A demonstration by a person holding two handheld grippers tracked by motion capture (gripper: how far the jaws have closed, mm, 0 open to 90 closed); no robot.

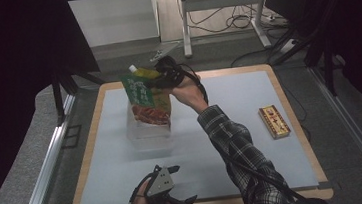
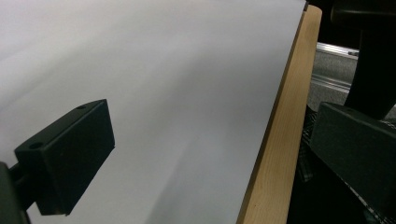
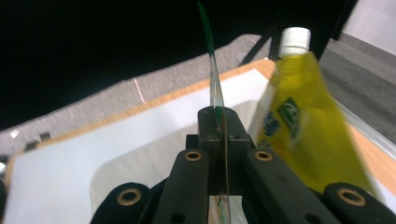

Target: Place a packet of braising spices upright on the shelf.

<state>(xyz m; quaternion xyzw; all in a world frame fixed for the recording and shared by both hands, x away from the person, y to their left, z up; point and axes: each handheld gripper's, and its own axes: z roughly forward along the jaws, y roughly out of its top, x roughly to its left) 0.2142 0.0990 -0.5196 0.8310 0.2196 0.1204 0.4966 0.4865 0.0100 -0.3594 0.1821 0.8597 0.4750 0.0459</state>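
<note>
Two grippers at work, near to far. Nearest, left gripper (image 1: 177,185) at the table's (image 1: 266,67) front edge, over the white mat (image 1: 241,126), jaws spread wide with nothing between them. Farther in, right gripper (image 3: 219,126) clamped tight on the top edge of a flat green pouch (image 1: 141,98), held upright over a clear container (image 1: 149,135) at mid-table. Just behind, a yellow spouted pouch (image 3: 303,130) with a white cap, standing in the same container. Off to the right, well apart, a small patterned box (image 1: 274,121).

Judged by looks: green pouch thin, light, floppy, slick-skinned; likely to sag or swing if pinched at a corner. Best taken along the stiffer sealed top rim, as now.

Hard to make out: container's walls, nearly invisible against the mat; pouch's lower end, and whether it touches the container floor.
</note>
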